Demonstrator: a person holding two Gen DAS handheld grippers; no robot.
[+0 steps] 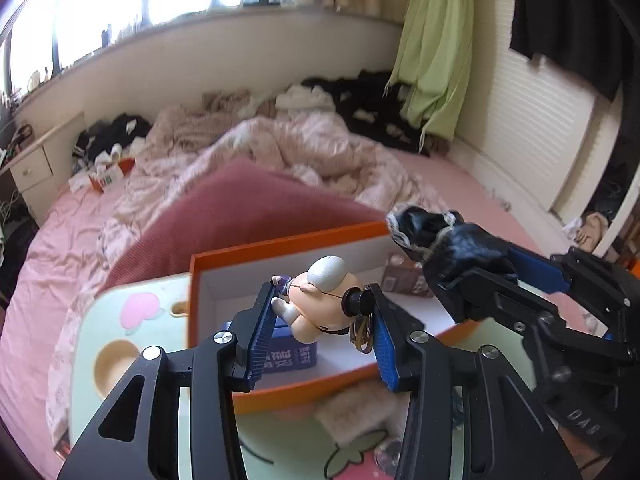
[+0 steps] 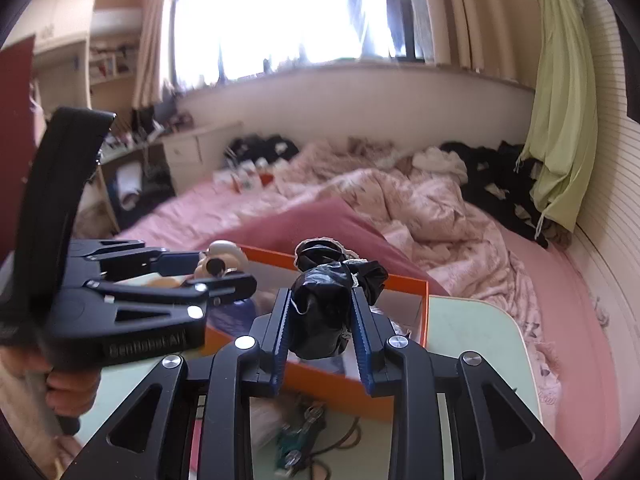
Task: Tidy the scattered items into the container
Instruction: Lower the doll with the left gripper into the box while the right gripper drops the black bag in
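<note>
An orange box (image 1: 288,246) with a white inside sits on a pale green lap table (image 1: 92,344). My left gripper (image 1: 322,300) is shut on a peach toy figure (image 1: 320,300) with a white cap and a small black hat, held over the box. My right gripper (image 2: 320,300) is shut on a black scrunchie with lace trim (image 2: 324,312), held over the box's right end; it also shows in the left wrist view (image 1: 460,252). A blue packet (image 1: 292,354) and a brown packet (image 1: 404,278) lie in the box (image 2: 424,292).
The lap table (image 2: 472,344) rests on a pink bed beside a dark pink pillow (image 1: 248,208) and a rumpled quilt (image 1: 320,148). A fluffy pale item (image 1: 352,412), a clear disc (image 1: 388,456) and a green-tagged keyring (image 2: 296,440) lie on the table in front of the box.
</note>
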